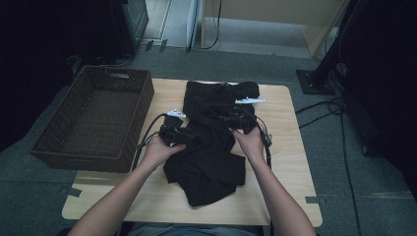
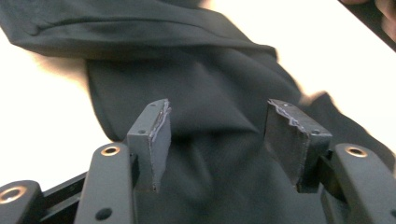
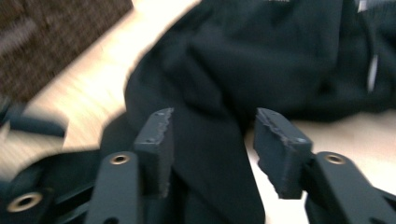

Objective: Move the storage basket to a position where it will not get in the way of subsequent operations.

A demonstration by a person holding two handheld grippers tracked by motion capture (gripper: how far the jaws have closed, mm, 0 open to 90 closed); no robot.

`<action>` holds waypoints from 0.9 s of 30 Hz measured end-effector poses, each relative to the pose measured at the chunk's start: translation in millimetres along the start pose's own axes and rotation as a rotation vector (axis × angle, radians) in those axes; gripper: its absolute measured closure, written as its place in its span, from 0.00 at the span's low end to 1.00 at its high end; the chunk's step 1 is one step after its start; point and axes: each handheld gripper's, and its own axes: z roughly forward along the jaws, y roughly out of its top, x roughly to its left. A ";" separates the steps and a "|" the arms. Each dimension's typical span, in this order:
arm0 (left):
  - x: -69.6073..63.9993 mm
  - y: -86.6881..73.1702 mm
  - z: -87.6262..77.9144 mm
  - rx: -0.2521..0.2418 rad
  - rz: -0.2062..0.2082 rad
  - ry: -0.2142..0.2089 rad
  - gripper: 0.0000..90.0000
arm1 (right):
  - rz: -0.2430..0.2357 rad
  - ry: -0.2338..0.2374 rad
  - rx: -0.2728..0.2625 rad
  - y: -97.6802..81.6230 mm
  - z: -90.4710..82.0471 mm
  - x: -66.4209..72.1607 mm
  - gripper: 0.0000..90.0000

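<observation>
A crumpled black garment [image 1: 209, 162] lies across the middle of the light wooden table [image 1: 290, 147], running from the far edge toward the person. My left gripper [image 1: 187, 136] rests at the garment's left side, and its jaws stand wide apart. In the left gripper view the left gripper [image 2: 219, 116] has black cloth [image 2: 205, 84] lying below and beyond the pads [image 2: 156, 135], untouched by them. My right gripper [image 1: 225, 119] hovers over the garment's upper middle. In the blurred right gripper view the right gripper [image 3: 215, 123] is open, with a fold of cloth [image 3: 261, 56] under the gap.
A dark wicker basket [image 1: 142, 105] stands at the table's left, its inside bare; it also appears as the brown weave [image 3: 46, 37]. Black cables [image 1: 324, 113] trail over the grey carpet at the right. Bare tabletop [image 2: 42, 112] flanks the garment.
</observation>
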 end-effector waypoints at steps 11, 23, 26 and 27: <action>22.5 -4.3 45.2 0.046 -0.090 0.036 0.61 | -0.001 -0.011 0.085 -51.4 45.8 -4.6 0.56; 28.8 -4.0 36.3 0.029 -0.063 0.071 0.96 | 0.039 0.023 0.063 -46.8 16.0 -21.1 0.98; 31.7 -3.2 29.9 0.012 -0.071 0.043 0.96 | 0.044 0.042 0.007 -32.2 -7.4 -23.6 0.98; 30.8 -2.5 28.8 0.003 -0.076 0.037 0.97 | 0.031 0.046 -0.006 -24.7 -15.1 -20.9 0.98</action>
